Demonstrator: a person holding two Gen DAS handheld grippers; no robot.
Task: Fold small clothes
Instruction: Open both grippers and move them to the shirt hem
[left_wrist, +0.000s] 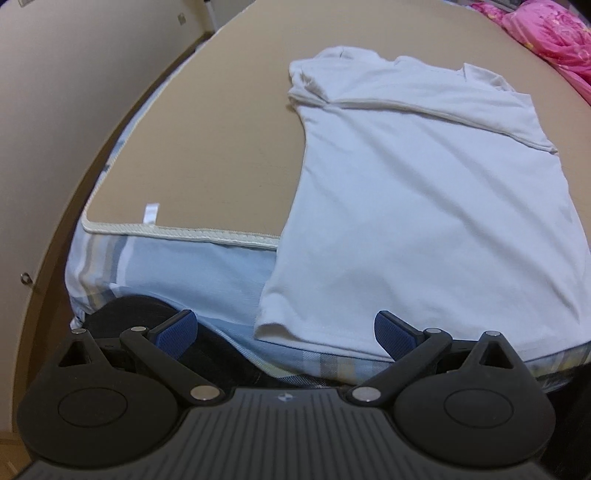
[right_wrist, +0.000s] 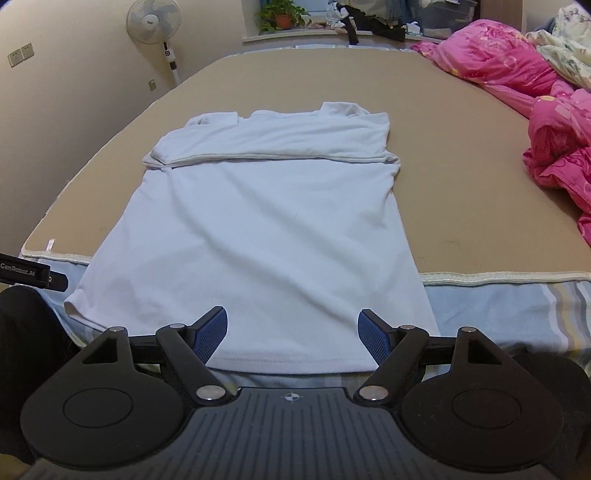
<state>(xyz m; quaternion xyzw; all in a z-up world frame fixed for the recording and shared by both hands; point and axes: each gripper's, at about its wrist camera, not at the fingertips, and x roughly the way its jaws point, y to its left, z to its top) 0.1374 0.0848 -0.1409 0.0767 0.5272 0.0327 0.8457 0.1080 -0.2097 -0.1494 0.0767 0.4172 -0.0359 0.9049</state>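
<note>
A white T-shirt (left_wrist: 424, 206) lies flat on the tan mat (left_wrist: 207, 140), its hem hanging over the mat's near edge onto a blue striped sheet (left_wrist: 184, 269). Its top part with the sleeves is folded down across the chest. My left gripper (left_wrist: 284, 332) is open and empty, just above the hem's left corner. In the right wrist view the shirt (right_wrist: 266, 229) lies straight ahead on the mat (right_wrist: 461, 192). My right gripper (right_wrist: 293, 334) is open and empty over the middle of the hem. The left gripper's tip (right_wrist: 33, 277) shows at the left edge.
A pink quilt (right_wrist: 535, 110) is heaped on the bed's right side and shows in the left wrist view (left_wrist: 554, 37). A standing fan (right_wrist: 155, 22) and a windowsill with a potted plant (right_wrist: 282, 16) are beyond the bed. A wall (left_wrist: 55, 110) runs along the left.
</note>
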